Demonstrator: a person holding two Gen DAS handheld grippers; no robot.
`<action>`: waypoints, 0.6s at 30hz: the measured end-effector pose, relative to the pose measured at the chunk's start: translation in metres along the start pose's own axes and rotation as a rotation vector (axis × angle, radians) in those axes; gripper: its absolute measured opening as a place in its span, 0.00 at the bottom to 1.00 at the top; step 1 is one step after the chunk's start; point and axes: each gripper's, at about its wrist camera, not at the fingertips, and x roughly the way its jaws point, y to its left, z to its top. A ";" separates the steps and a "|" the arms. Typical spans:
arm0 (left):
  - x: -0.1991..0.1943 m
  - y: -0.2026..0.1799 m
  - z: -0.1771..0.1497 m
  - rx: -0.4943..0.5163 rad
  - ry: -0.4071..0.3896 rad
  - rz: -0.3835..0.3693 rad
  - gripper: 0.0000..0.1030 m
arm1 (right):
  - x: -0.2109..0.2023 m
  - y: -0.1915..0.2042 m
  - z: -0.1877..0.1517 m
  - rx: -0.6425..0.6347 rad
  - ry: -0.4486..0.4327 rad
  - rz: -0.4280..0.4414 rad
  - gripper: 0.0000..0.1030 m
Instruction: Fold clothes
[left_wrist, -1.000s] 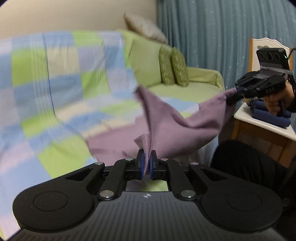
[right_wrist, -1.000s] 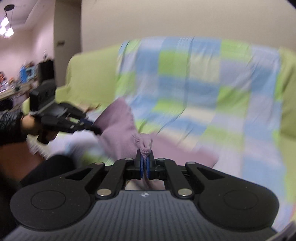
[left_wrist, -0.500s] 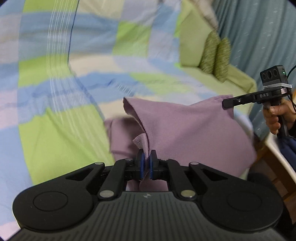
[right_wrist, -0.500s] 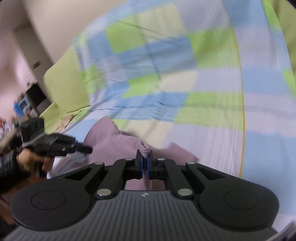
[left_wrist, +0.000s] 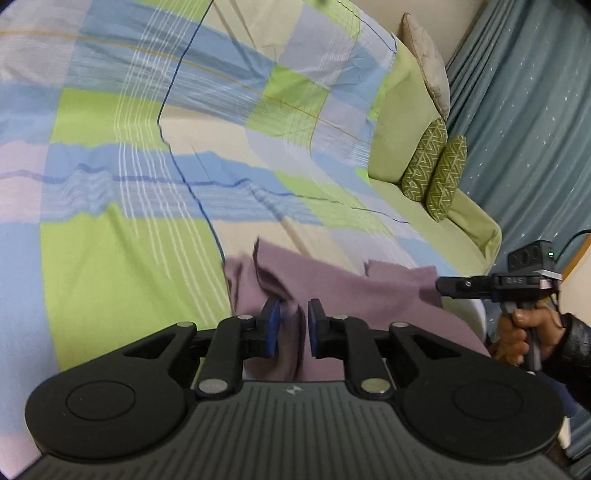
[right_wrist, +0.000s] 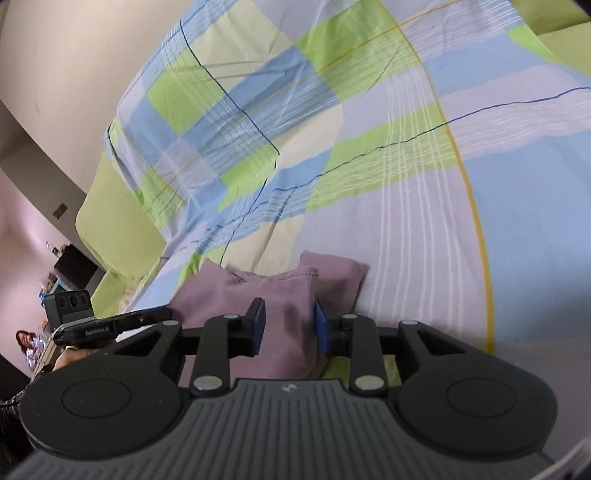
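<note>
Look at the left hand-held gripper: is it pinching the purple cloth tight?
No, the left hand-held gripper has its blue pads apart, and the purple cloth lies loose on the checked sheet.

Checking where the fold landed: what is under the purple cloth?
The purple cloth lies on the checked sheet that covers the sofa, folded over itself in layers. What the sheet looks like beneath it, and the cloth's lower layers, are covered.

A home living room: green sofa (left_wrist: 410, 122) under a checked throw (left_wrist: 155, 155) (patterned cushions (left_wrist: 436, 170), blue curtains (left_wrist: 535, 122)).
</note>
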 end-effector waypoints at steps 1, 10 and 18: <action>0.004 0.002 0.001 0.002 0.014 0.007 0.20 | 0.000 0.001 0.001 0.001 -0.003 -0.009 0.25; -0.011 -0.009 -0.001 0.039 -0.053 0.091 0.02 | -0.005 0.035 0.006 -0.123 0.007 -0.071 0.04; 0.020 -0.002 0.006 0.028 0.009 0.185 0.11 | 0.022 -0.003 0.019 -0.003 0.021 -0.116 0.03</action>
